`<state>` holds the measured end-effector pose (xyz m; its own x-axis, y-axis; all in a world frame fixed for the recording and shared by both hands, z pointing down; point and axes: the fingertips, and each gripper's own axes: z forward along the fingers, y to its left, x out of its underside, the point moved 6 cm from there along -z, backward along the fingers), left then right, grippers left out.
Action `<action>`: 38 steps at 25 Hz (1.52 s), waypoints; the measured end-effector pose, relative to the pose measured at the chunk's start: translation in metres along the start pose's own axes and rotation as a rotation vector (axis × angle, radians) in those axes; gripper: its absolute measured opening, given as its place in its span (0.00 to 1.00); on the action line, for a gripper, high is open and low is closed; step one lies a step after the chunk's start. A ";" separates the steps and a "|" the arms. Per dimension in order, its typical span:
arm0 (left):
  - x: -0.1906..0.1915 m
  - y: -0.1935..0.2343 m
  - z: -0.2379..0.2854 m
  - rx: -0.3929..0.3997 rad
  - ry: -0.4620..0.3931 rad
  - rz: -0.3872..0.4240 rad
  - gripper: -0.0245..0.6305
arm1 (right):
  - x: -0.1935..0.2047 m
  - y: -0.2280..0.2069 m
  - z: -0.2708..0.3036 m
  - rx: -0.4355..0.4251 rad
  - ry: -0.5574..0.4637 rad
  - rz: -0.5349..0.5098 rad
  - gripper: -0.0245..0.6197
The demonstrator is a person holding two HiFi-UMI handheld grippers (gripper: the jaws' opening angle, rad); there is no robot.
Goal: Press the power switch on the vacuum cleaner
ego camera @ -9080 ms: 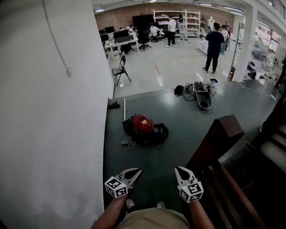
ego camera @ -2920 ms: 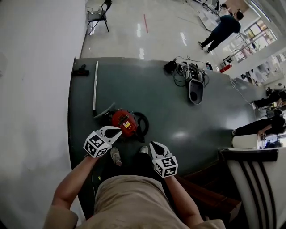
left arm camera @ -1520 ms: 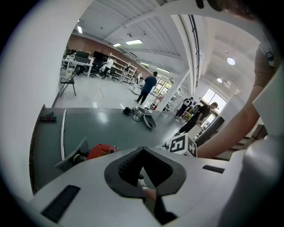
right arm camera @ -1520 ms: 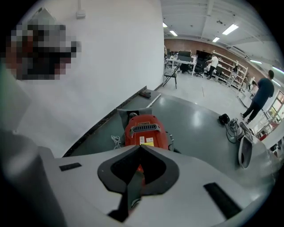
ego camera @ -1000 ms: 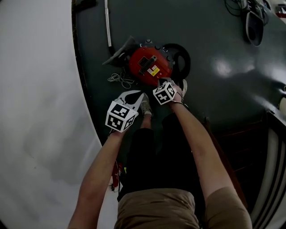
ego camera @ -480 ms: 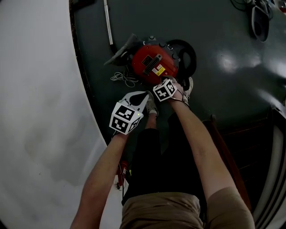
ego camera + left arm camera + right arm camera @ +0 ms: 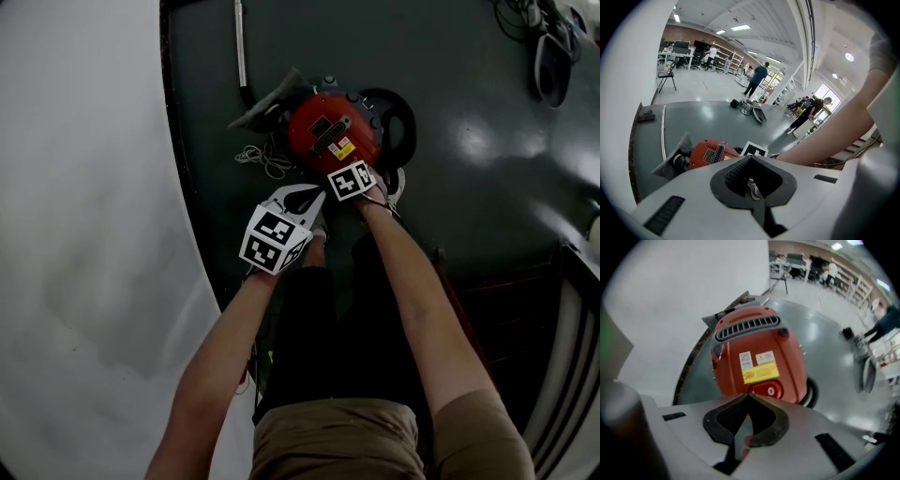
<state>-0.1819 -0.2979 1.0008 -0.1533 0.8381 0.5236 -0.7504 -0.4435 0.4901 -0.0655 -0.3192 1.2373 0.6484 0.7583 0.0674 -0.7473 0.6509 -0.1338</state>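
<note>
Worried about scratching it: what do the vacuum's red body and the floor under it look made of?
Vacuum cleaner body: probably moulded plastic, smooth red shell with a slotted grille. Floor: seemingly painted or coated, dark green, glossy reflections.

Vacuum cleaner (image 7: pixel 333 141): one. Round switch (image 7: pixel 765 390): one. Yellow label (image 7: pixel 760 373): one. White labels (image 7: pixel 745 361): two. Grippers: two, left gripper (image 7: pixel 751 157), right gripper (image 7: pixel 749 394). Metal tube (image 7: pixel 241 42): one. Cord bundle (image 7: pixel 262 159): one. Folding chair (image 7: pixel 665 77): one.
</note>
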 end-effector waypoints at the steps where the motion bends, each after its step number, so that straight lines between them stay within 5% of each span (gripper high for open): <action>1: -0.004 -0.002 -0.005 -0.003 -0.010 -0.004 0.05 | 0.002 -0.006 -0.005 -0.059 0.007 0.068 0.05; 5: -0.024 -0.016 -0.035 -0.011 -0.053 -0.009 0.04 | 0.008 -0.008 -0.070 -0.245 -0.139 0.206 0.05; 12: -0.051 -0.055 -0.105 -0.007 -0.070 0.019 0.05 | 0.045 -0.035 -0.195 -0.270 -0.319 0.414 0.05; 18: -0.081 -0.081 -0.179 0.004 -0.137 0.013 0.05 | 0.024 -0.020 -0.315 -0.253 -0.521 0.387 0.05; 23: -0.102 -0.100 -0.235 0.027 -0.213 0.012 0.04 | -0.007 -0.024 -0.427 -0.158 -0.732 0.305 0.05; 30: -0.163 -0.133 -0.314 0.044 -0.383 0.128 0.05 | -0.020 -0.026 -0.599 -0.138 -1.039 0.251 0.05; 34: -0.217 -0.163 -0.329 0.075 -0.417 0.197 0.05 | -0.008 -0.036 -0.696 0.096 -1.265 0.163 0.05; 38: -0.276 -0.221 -0.357 0.135 -0.470 0.330 0.05 | 0.007 -0.042 -0.773 0.196 -1.417 0.116 0.05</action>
<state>-0.2037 -0.3175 0.4991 -0.0405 0.4318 0.9011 -0.6184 -0.7192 0.3169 0.0824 -0.3694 0.4792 -0.0180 0.1264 0.9918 -0.8681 0.4902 -0.0782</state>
